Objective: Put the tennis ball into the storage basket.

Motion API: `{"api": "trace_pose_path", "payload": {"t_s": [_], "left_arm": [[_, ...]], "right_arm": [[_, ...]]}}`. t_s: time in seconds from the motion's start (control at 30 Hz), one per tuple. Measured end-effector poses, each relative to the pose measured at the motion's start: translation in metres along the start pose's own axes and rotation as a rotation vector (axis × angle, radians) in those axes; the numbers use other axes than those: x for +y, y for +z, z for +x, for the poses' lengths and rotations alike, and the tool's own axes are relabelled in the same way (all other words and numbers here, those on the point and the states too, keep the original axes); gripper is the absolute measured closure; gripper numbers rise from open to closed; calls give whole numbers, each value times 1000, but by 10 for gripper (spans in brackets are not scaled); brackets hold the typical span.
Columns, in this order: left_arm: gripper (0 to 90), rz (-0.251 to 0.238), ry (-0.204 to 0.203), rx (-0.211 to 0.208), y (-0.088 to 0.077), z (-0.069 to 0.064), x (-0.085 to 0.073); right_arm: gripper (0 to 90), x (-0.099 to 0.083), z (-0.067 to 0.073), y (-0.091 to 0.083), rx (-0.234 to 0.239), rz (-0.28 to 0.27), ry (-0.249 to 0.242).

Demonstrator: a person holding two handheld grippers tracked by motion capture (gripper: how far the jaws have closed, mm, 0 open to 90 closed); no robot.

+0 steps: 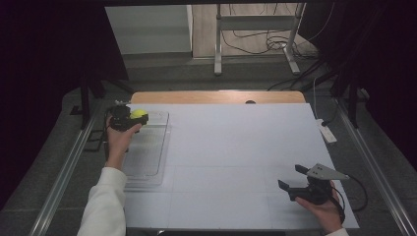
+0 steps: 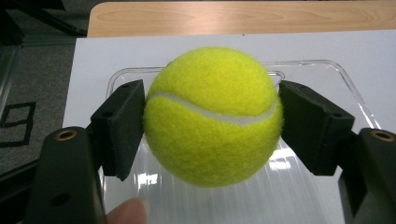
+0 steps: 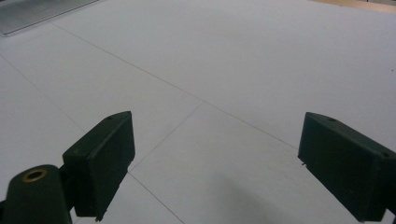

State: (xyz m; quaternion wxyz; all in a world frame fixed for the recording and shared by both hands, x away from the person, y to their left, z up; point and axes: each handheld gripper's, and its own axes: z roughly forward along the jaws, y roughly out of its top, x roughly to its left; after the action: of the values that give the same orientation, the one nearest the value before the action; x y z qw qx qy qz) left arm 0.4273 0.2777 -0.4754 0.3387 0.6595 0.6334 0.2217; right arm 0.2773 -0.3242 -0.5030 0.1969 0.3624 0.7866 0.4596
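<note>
White sheeting covers the table point(image 1: 231, 147), with a wooden edge along its far side. At far left, the left gripper point(image 1: 129, 119) clamps a yellow tennis ball point(image 2: 212, 116) between both pads, above the far end of a clear plastic tray point(image 1: 150, 157). Near right, the right gripper point(image 1: 295, 183) hovers over bare sheet, jaws wide apart, holding nothing.
</note>
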Motion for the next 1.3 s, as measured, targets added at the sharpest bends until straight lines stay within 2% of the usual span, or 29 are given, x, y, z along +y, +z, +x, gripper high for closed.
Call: {"api": "trace_pose_path", "payload": {"t_s": [0.87, 1.3], "left_arm": [[275, 88, 45, 54, 18, -1, -5], [275, 138, 87, 85, 26, -4, -7]], "right_arm": [[114, -1, 0, 0, 0, 2, 0], [115, -1, 0, 1, -2, 4, 0]]}}
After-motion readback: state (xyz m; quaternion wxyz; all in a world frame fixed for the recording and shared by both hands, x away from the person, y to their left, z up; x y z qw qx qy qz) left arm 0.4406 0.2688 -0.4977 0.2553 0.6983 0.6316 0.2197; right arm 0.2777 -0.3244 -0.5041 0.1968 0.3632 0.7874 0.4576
